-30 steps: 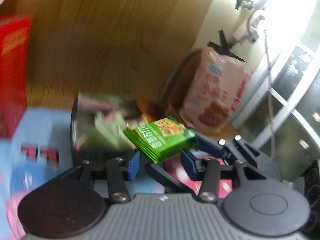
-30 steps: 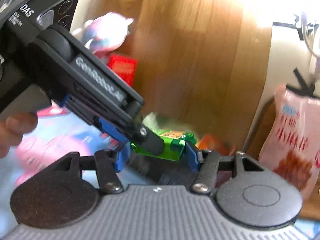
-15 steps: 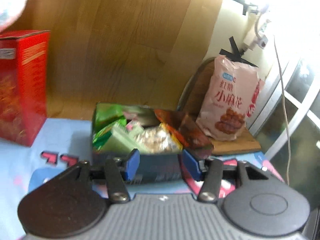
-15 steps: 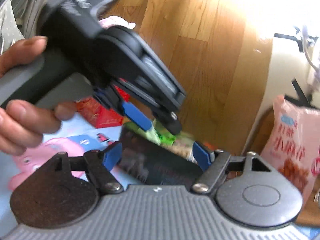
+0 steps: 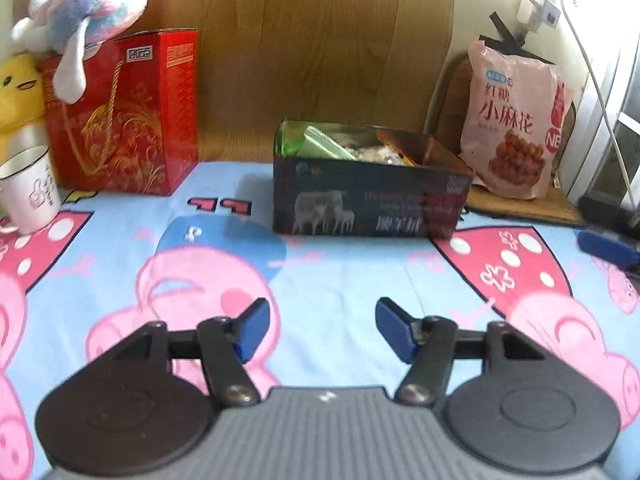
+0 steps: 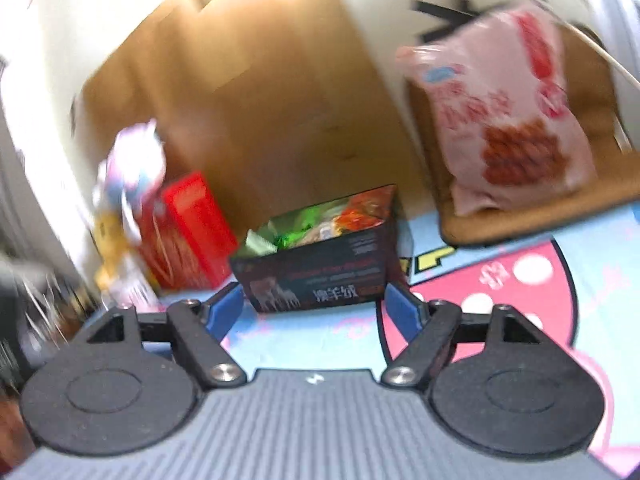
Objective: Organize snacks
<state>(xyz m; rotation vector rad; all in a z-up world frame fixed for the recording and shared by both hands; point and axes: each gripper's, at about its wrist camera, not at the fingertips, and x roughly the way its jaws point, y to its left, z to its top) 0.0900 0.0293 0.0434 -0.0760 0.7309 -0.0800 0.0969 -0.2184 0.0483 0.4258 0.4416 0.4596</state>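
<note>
A dark open box stands on the blue cartoon cloth, filled with green and orange snack packets. It also shows in the right wrist view, with the packets inside. My left gripper is open and empty, well back from the box. My right gripper is open and empty, close in front of the box. One blue finger of the right gripper shows at the right edge of the left wrist view.
A red gift box with a plush toy on top stands at the back left, beside a white cup. A pink snack bag leans at the back right on a wooden board. A wood panel lies behind.
The green packet that my left gripper held is now in the box. Both grippers have opened wider and pulled back from the box, the left one farthest.
</note>
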